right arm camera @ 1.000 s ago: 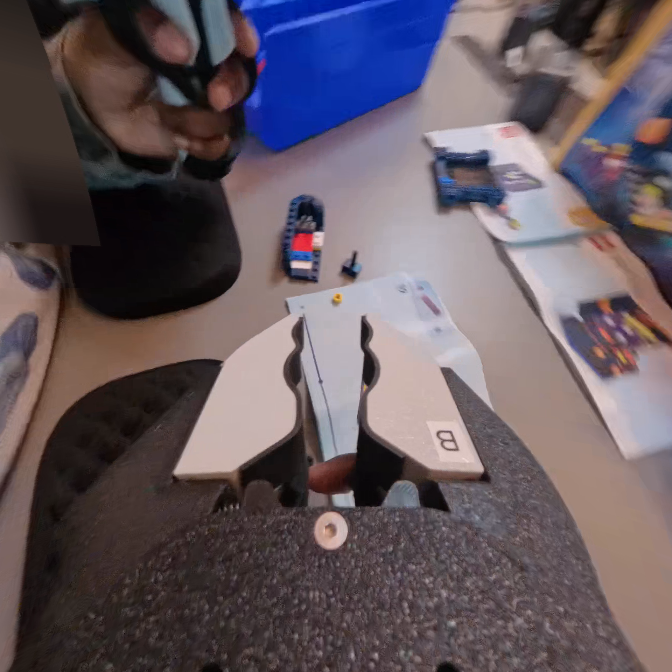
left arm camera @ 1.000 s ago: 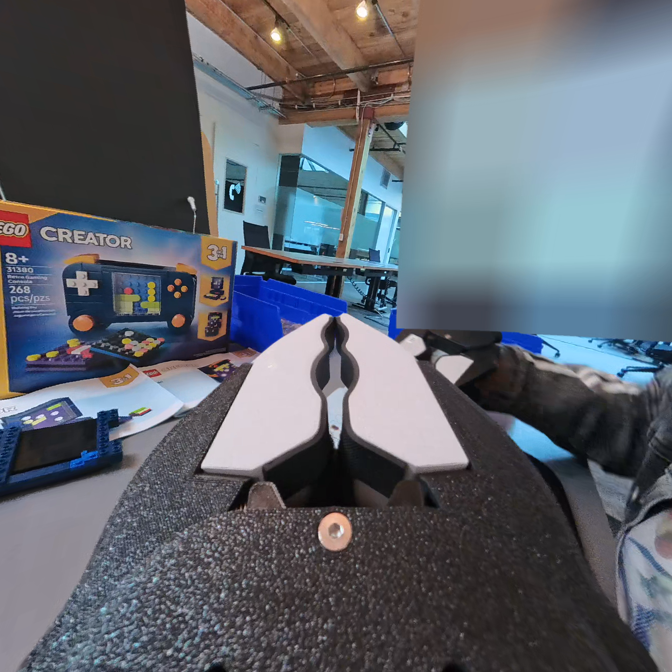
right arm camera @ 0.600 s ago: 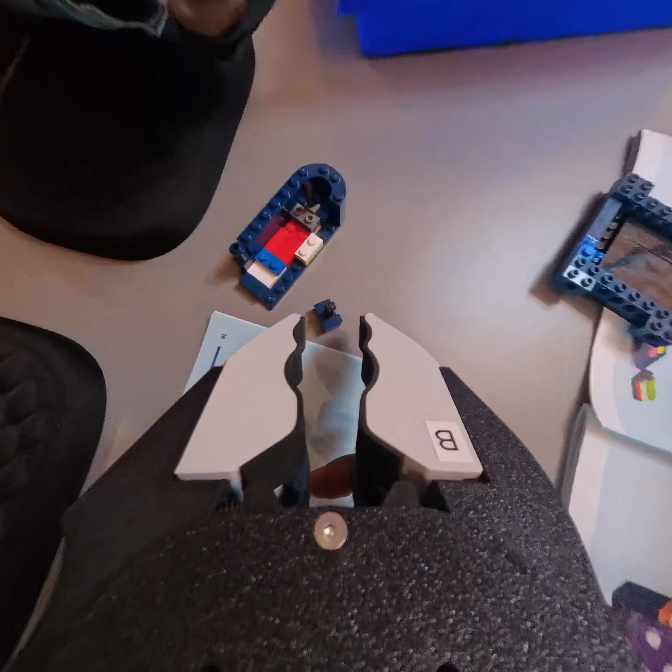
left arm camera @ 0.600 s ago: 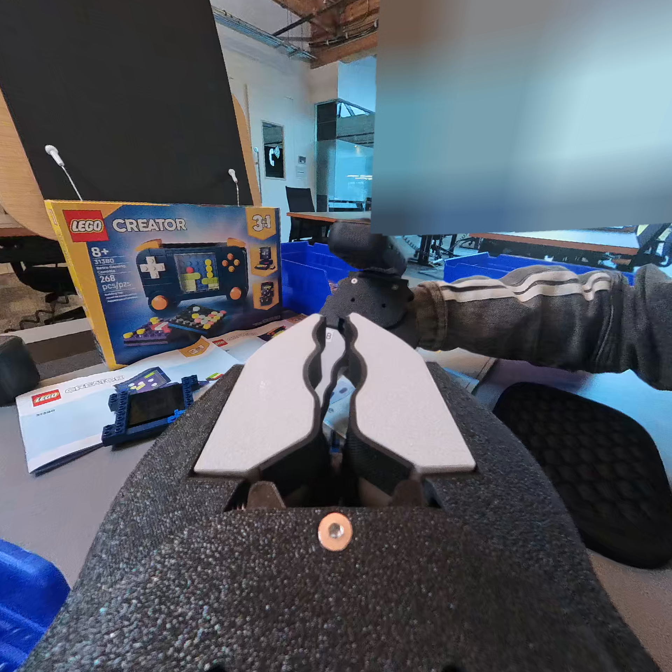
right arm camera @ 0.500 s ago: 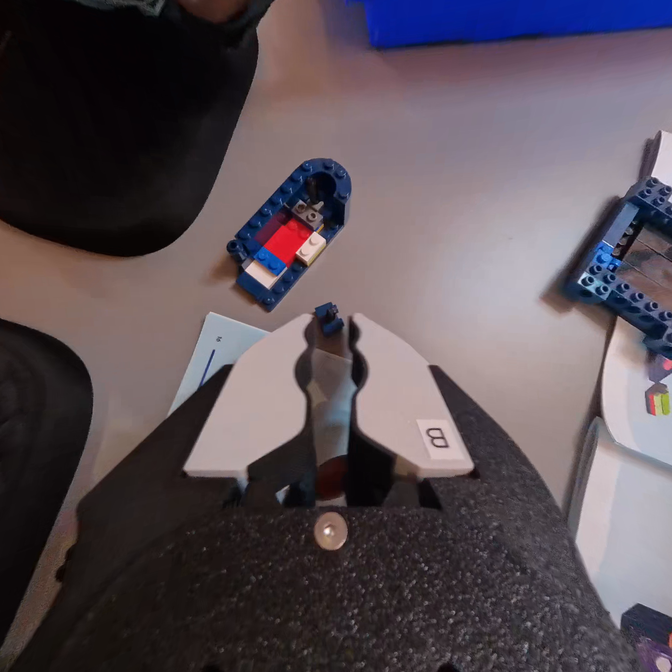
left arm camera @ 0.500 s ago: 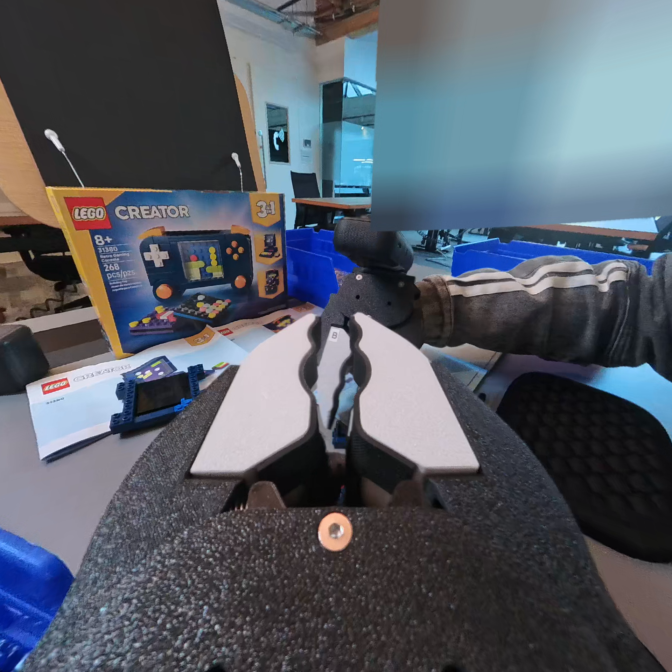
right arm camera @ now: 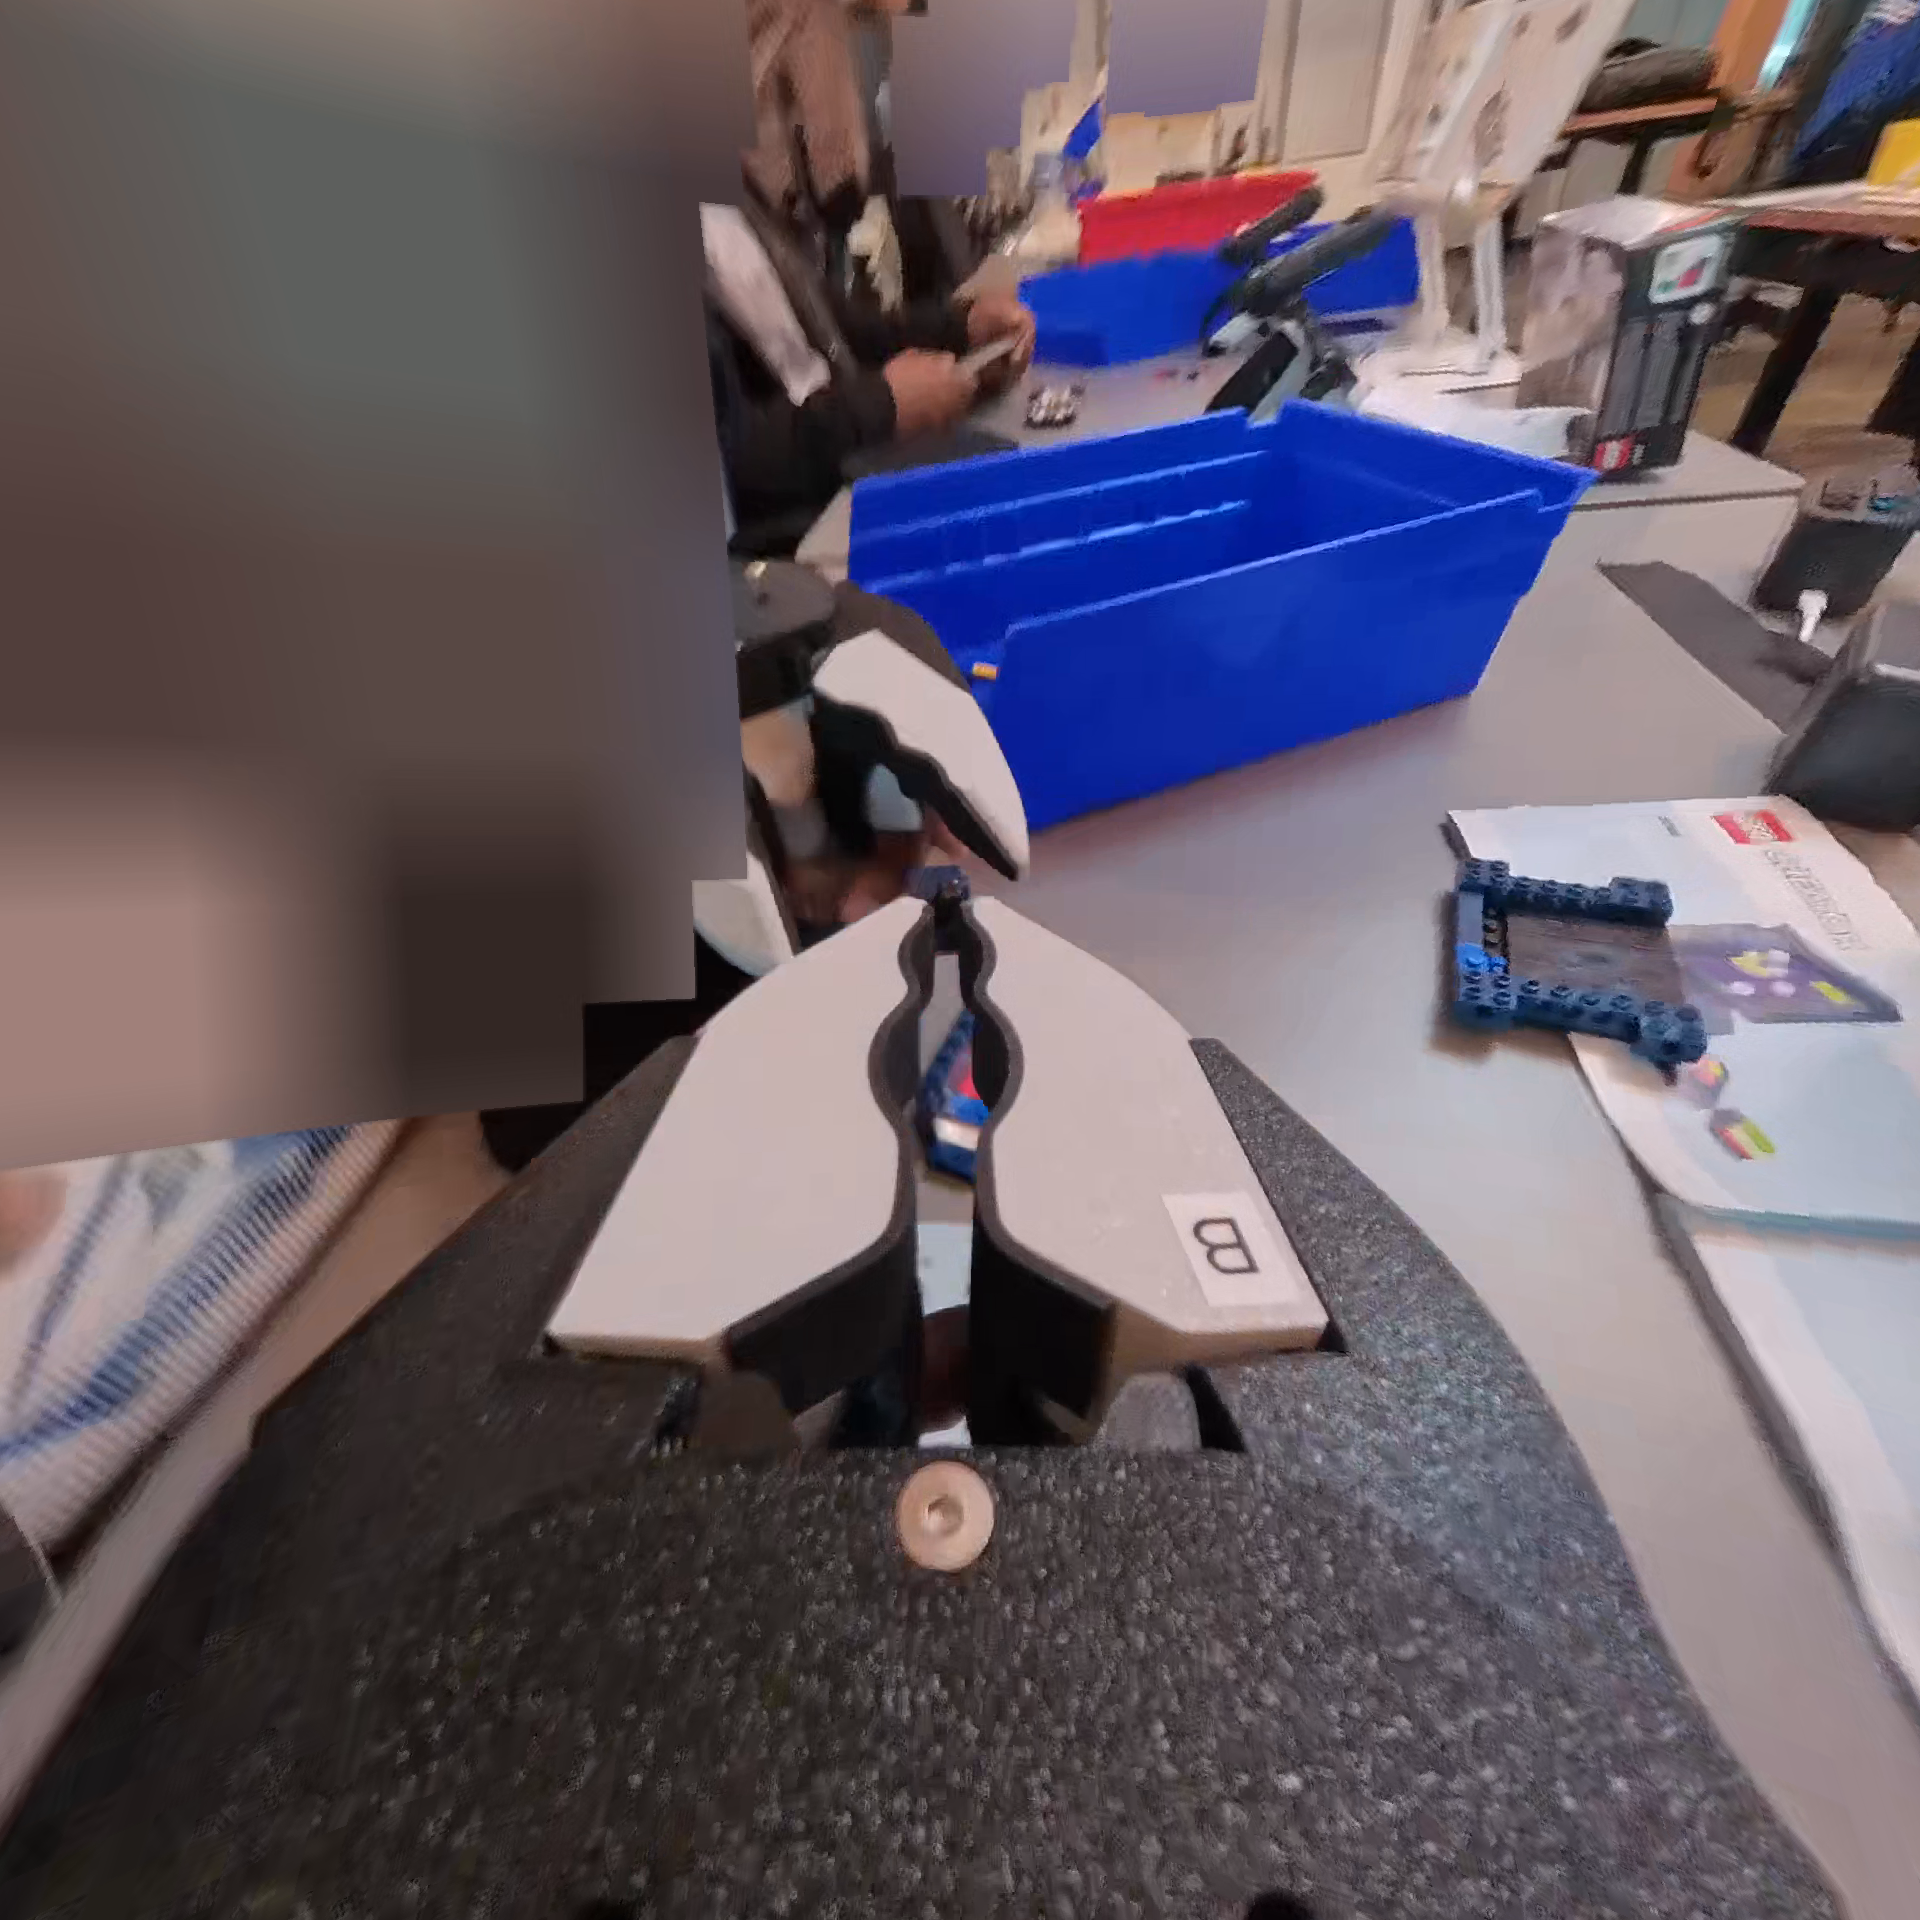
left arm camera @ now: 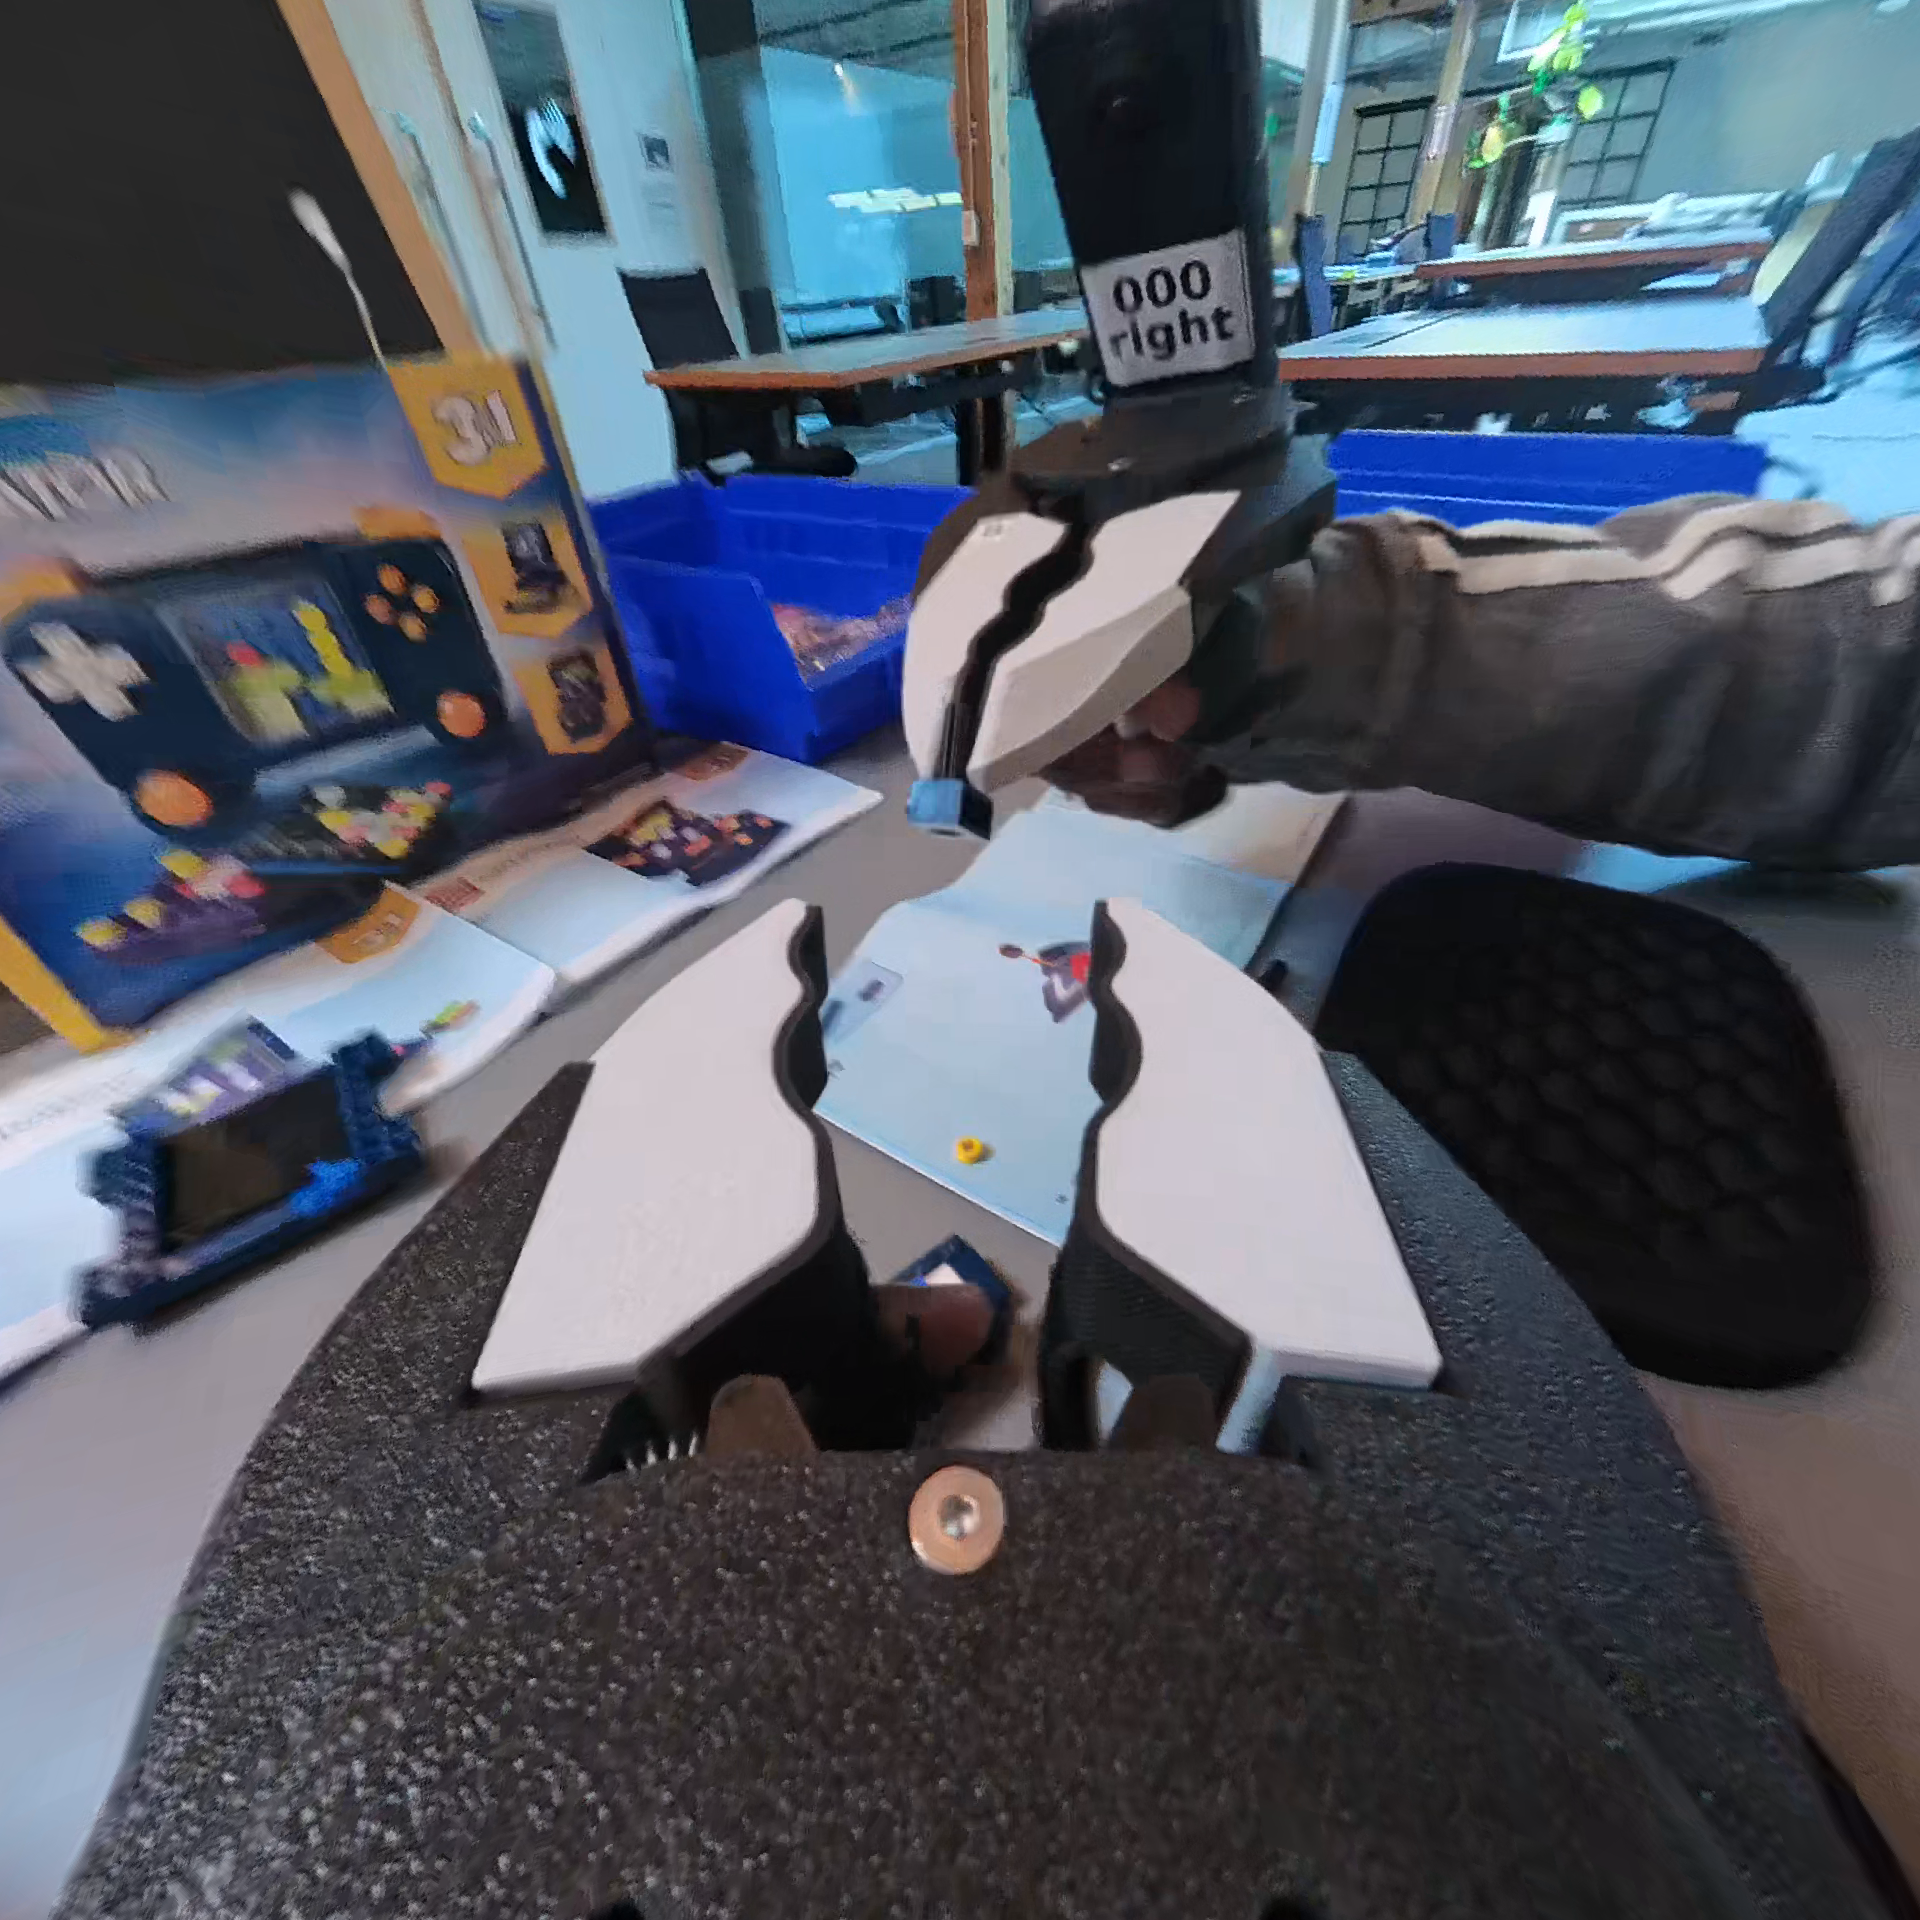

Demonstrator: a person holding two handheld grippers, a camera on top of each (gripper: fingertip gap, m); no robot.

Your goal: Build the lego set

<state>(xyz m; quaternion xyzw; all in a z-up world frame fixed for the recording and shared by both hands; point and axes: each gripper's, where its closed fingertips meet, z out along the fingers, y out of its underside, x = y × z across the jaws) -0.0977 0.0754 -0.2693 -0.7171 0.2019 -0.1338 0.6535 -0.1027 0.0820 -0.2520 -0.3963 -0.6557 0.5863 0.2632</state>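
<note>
Small dark-blue brick piece (left arm camera: 948, 808) is pinched at the very tips of the right claw (left arm camera: 951, 774), lifted clear of the grey surface (left arm camera: 904, 862) and hanging above the open instruction sheet (left arm camera: 987, 1029); in the right wrist view the same piece (right arm camera: 940, 885) sits clamped at the claw's tips with both pads closed on it. Left to right in the left wrist view: a toy building-set box (left arm camera: 281, 665) stands upright at far left, blurred; in front of it lie white instruction booklets (left arm camera: 665, 842), and a dark-blue brick frame with a dark screen panel (left arm camera: 249, 1164) rests partly on one of them. Behind, a blue plastic bin (left arm camera: 717, 644) with mixed pieces inside. Centre: the left claw (left arm camera: 956, 935) stands wide, nothing between its pads, hovering low over the instruction sheet; a tiny yellow round stud (left arm camera: 969, 1148) lies on that sheet between the fingers as seen from above, untouched. A blue brick assembly (left arm camera: 951, 1262) shows partly under the claw's base, mostly hidden. Right: a sleeved arm (left arm camera: 1558, 675) grips the right claw's handle, and a black honeycomb-textured pad (left arm camera: 1600, 1122) lies on the surface. Right wrist view adds a large blue bin (right arm camera: 1195, 582) beyond the claw tips, the brick frame (right arm camera: 1558, 966) on a booklet at right, and the left claw (right arm camera: 935, 769) just beyond the held piece.
</note>
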